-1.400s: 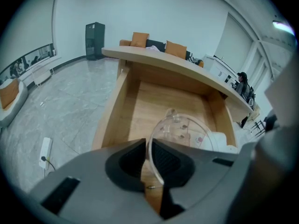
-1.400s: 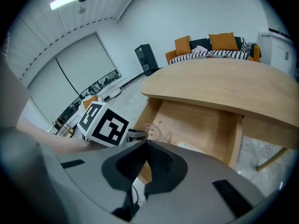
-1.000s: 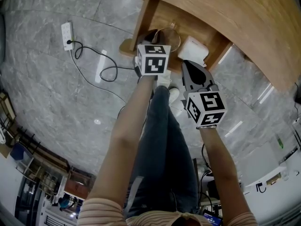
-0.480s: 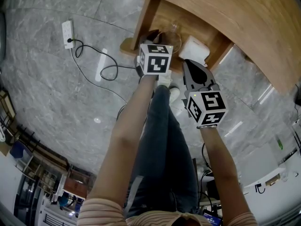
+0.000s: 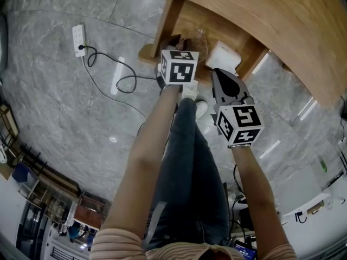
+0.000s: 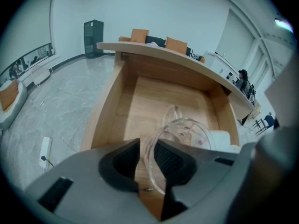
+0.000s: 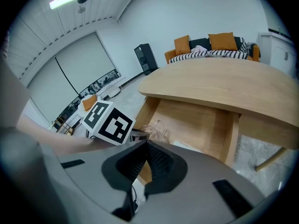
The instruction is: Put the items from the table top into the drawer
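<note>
A clear glass cup (image 6: 187,133) stands in the open wooden drawer (image 6: 105,110) under the table top (image 5: 282,20). The rim of the cup lies between the jaws of my left gripper (image 6: 147,153), which have just been opening. A gap shows beside the rim, so they stand open around it. In the head view the left gripper (image 5: 181,41) reaches down into the drawer (image 5: 217,28) at the cup (image 5: 195,38). My right gripper (image 5: 216,72) hovers shut and empty at the drawer's front, beside a white box (image 5: 223,57). The right gripper (image 7: 146,143) points at the drawer (image 7: 205,120).
A white power strip (image 5: 78,40) and its black cable (image 5: 116,75) lie on the marble floor to the left. The person's legs and shoes (image 5: 190,93) stand just in front of the drawer. A sofa with orange cushions (image 7: 210,45) is behind the table.
Both hands have stayed in place. The left gripper's cube has turned very slightly, and the glass cup shows a little more beyond it.
</note>
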